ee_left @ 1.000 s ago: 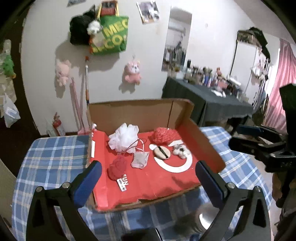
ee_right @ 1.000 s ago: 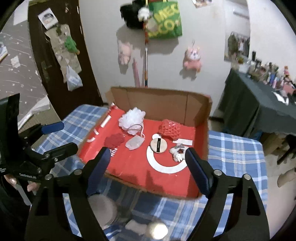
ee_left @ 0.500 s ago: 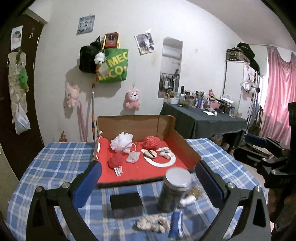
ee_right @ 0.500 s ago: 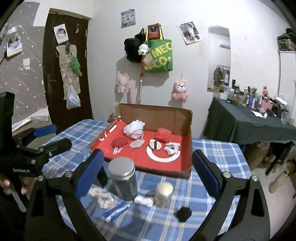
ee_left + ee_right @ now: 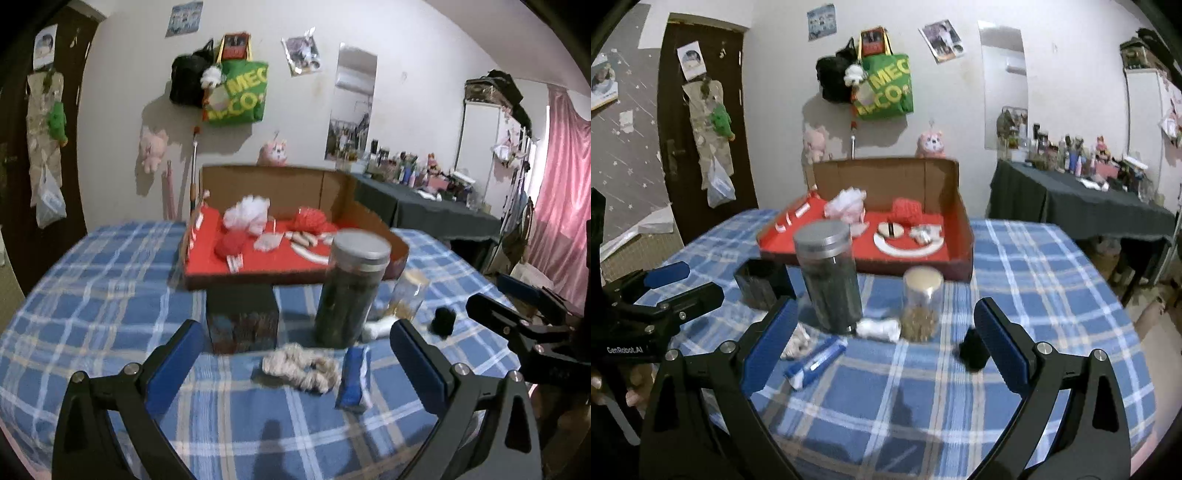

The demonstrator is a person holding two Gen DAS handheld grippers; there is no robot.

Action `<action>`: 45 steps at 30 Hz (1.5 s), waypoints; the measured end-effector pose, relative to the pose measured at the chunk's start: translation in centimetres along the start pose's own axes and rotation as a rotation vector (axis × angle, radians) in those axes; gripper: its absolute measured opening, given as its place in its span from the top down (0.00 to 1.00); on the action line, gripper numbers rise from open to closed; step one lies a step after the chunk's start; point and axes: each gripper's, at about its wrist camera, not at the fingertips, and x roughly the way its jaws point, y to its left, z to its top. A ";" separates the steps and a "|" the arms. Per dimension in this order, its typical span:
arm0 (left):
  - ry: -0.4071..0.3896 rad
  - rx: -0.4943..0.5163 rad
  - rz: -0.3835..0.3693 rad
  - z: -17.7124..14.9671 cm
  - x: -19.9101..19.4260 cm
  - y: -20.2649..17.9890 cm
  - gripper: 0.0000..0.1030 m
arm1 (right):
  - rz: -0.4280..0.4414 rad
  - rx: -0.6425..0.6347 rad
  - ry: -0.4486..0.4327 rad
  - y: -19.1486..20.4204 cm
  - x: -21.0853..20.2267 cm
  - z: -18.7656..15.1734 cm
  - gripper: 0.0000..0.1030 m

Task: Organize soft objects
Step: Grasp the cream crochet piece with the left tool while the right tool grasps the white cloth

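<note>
Both grippers pulled back from the cardboard box (image 5: 295, 236), jaws wide open and empty, probably lining up on the near beige scrunchie (image 5: 301, 367) next.

White wall (image 5: 775, 92) with a hung green bag (image 5: 886, 88), photos and a mirror (image 5: 1004, 85). Dark door (image 5: 698, 122) at left. Dark-draped side table (image 5: 1082, 206) at right, crowded with bottles. Pink curtain (image 5: 561, 177) far right.
</note>
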 end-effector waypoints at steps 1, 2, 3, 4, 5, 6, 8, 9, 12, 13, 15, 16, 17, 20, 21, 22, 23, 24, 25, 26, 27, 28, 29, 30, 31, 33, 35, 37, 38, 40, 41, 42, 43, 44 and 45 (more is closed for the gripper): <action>0.014 -0.002 0.004 -0.4 0.4 0.1 0.00 | 0.002 0.008 0.015 -0.1 0.4 -0.5 0.05; 0.027 -0.007 0.012 -0.9 0.9 0.3 0.00 | 0.002 0.013 0.028 -0.2 0.8 -0.9 0.05; 0.036 -0.010 0.016 -1.2 1.2 0.4 0.00 | 0.001 0.016 0.037 -0.3 1.1 -1.2 0.05; 0.048 -0.013 0.017 -1.6 1.6 0.5 0.00 | -0.003 0.020 0.048 -0.4 1.5 -1.5 0.05; 0.065 -0.017 0.017 -1.9 2.0 0.6 0.00 | -0.002 0.025 0.058 -0.6 1.8 -1.8 0.05; 0.077 -0.020 0.017 -2.2 2.4 0.6 0.00 | 0.001 0.030 0.069 -0.7 2.1 -2.1 0.05; 0.098 -0.024 0.017 -2.6 3.0 0.7 0.00 | 0.008 0.040 0.095 -1.0 2.8 -2.6 0.05; 0.106 -0.023 0.016 -2.8 3.3 0.7 0.00 | 0.008 0.041 0.103 -1.0 3.0 -2.8 0.05; 0.120 -0.024 0.018 -3.0 3.8 0.8 0.00 | 0.006 0.041 0.121 -1.1 3.6 -3.2 0.05; 0.124 -0.024 0.017 -3.1 4.0 0.8 0.00 | 0.008 0.042 0.124 -1.2 3.7 -3.2 0.05; 0.134 -0.024 0.018 -3.2 4.3 0.7 0.00 | 0.013 0.043 0.127 -1.2 3.8 -3.3 0.05; 0.142 -0.024 0.019 -3.3 4.6 0.7 0.00 | 0.017 0.044 0.129 -1.2 4.0 -3.3 0.05; 0.149 -0.025 0.019 -3.2 4.8 0.7 0.00 | 0.024 0.047 0.132 -1.2 4.2 -3.4 0.05; 0.167 -0.026 0.016 -3.4 5.4 0.7 0.00 | 0.067 0.063 0.148 -1.4 5.0 -3.5 0.05; 0.175 -0.023 0.015 -3.4 5.7 0.7 0.00 | 0.080 0.068 0.154 -1.4 5.3 -3.5 0.05; 0.182 -0.021 0.015 -3.3 5.9 0.7 0.00 | 0.088 0.072 0.160 -1.5 5.7 -3.5 0.06; 0.187 -0.019 0.016 -3.3 6.1 0.8 0.00 | 0.091 0.074 0.164 -1.4 6.0 -3.6 0.06; 0.191 -0.018 0.017 -3.3 6.4 0.8 0.00 | 0.099 0.077 0.170 -1.4 6.4 -3.5 0.06; 0.196 -0.017 0.014 -3.3 6.6 0.9 0.00 | 0.105 0.082 0.173 -1.5 6.7 -3.5 0.06; 0.201 -0.018 0.014 -3.3 6.8 1.0 0.00 | 0.111 0.088 0.178 -1.5 7.0 -3.5 0.07; 0.207 -0.019 0.013 -3.3 7.0 1.1 0.00 | 0.121 0.096 0.183 -1.5 7.4 -3.4 0.09; 0.214 -0.019 0.011 -3.2 7.3 1.2 0.00 | 0.134 0.105 0.189 -1.5 7.7 -3.3 0.11; 0.219 -0.019 0.009 -3.2 7.6 1.3 0.00 | 0.139 0.112 0.195 -1.5 8.0 -3.3 0.12; 0.225 -0.019 0.006 -3.1 7.8 1.4 0.00 | 0.139 0.115 0.200 -1.5 8.4 -3.2 0.15; 0.232 -0.018 0.000 -3.1 8.1 1.5 0.00 | 0.137 0.116 0.204 -1.5 8.7 -3.1 0.18; 0.240 -0.014 -0.007 -3.0 8.4 1.6 0.00 | 0.141 0.122 0.213 -1.4 9.3 -2.9 0.22; 0.249 -0.003 -0.013 -3.0 8.8 1.6 0.00 | 0.149 0.126 0.226 -1.4 9.9 -2.9 0.25; 0.254 0.002 -0.021 -2.9 9.1 1.6 0.01 | 0.154 0.132 0.234 -1.4 10.3 -2.8 0.30; 0.258 0.005 -0.030 -2.9 9.2 1.6 0.01 | 0.155 0.134 0.238 -1.3 10.4 -2.8 0.30; 0.263 0.012 -0.038 -2.9 9.5 1.5 0.01 | 0.156 0.134 0.250 -1.3 10.8 -2.8 0.34; 0.265 0.015 -0.041 -2.8 9.7 1.5 0.01 | 0.158 0.137 0.254 -1.3 10.9 -2.7 0.35; 0.267 0.018 -0.044 -2.8 9.8 1.5 0.02 | 0.159 0.140 0.257 -1.3 11.0 -2.7 0.36; 0.271 0.019 -0.047 -2.8 9.9 1.5 0.03 | 0.158 0.139 0.260 -1.3 11.1 -2.7 0.36; 0.275 0.018 -0.054 -2.8 10.1 1.5 0.03 | 0.155 0.139 0.264 -1.3 11.3 -2.6 0.36; 0.278 0.015 -0.060 -2.9 10.2 1.5 0.03 | 0.155 0.139 0.267 -1.3 11.3 -2.6 0.39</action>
